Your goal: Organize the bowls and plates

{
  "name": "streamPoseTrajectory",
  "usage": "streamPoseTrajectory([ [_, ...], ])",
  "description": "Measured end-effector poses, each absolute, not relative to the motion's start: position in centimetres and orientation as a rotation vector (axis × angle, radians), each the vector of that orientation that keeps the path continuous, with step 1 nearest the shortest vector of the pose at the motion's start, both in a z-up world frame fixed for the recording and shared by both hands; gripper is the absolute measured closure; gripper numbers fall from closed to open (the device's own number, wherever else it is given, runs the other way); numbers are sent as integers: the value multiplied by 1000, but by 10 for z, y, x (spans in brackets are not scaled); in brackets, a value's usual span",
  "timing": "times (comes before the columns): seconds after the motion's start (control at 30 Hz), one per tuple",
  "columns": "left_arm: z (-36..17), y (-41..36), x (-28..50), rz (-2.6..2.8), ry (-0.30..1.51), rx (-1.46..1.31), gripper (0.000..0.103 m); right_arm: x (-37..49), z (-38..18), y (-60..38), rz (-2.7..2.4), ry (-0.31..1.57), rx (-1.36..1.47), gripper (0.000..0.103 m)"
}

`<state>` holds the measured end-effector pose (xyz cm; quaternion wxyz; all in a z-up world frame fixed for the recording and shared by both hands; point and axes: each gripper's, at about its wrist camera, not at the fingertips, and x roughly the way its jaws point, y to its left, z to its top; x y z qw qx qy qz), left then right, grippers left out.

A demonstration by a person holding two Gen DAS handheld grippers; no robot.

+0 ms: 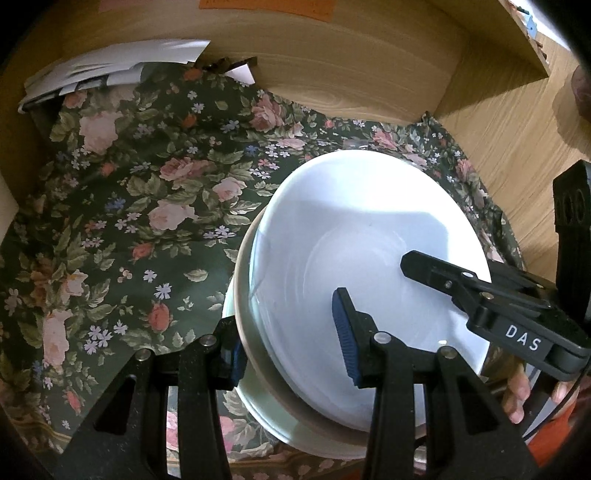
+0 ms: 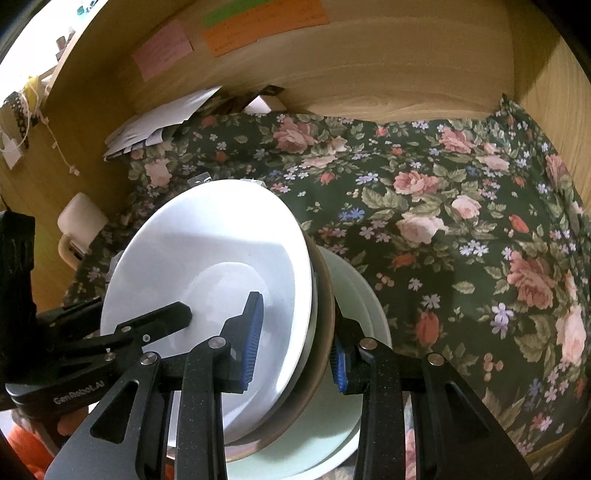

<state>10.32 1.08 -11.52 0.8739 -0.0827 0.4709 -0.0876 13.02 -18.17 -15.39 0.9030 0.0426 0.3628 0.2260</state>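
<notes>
We have the left gripper (image 1: 291,339) clamped on the near rim of a nested stack — white bowl (image 1: 365,236) on top, a brown-rimmed dish (image 2: 325,314) beneath, a pale green plate (image 2: 365,306) under that. The right gripper (image 2: 295,343) is clamped on the opposite rim. The stack hangs tilted over the floral cloth (image 1: 140,206) inside the wooden shelf (image 2: 369,74) — gathered, we judge, but not yet set down.

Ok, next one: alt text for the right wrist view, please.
A stack of dishes, white bowl on top, is clamped at its rim by the right gripper, while the left gripper grips the opposite edge. Below lies a dark floral cloth, with wooden walls and coloured sticky notes behind.
</notes>
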Motion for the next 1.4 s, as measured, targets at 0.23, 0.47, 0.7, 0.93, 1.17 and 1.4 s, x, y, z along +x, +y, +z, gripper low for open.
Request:
streamPoseTrajectory([
  [0.23,-116,14,108,-202,992,-179,61,129,-153,-184,504,730,96,71],
  [0.47,-103,13,100,-170,902,-112,45,116,-143,-185,455,658,54,52],
  [0.7,-70,22,83,-140,789,-111,37,83,-109,-188,446,510,28,42],
  [0.93,-27,27,45,-131,585,-116,28,33,-79,-181,454,330,-28,35],
  [1.17,-2,24,1,-114,414,-89,14,0,-69,-177,453,203,-25,29],
  [1.4,3,24,-26,-75,325,-77,4,-18,-69,-179,450,146,-20,16],
])
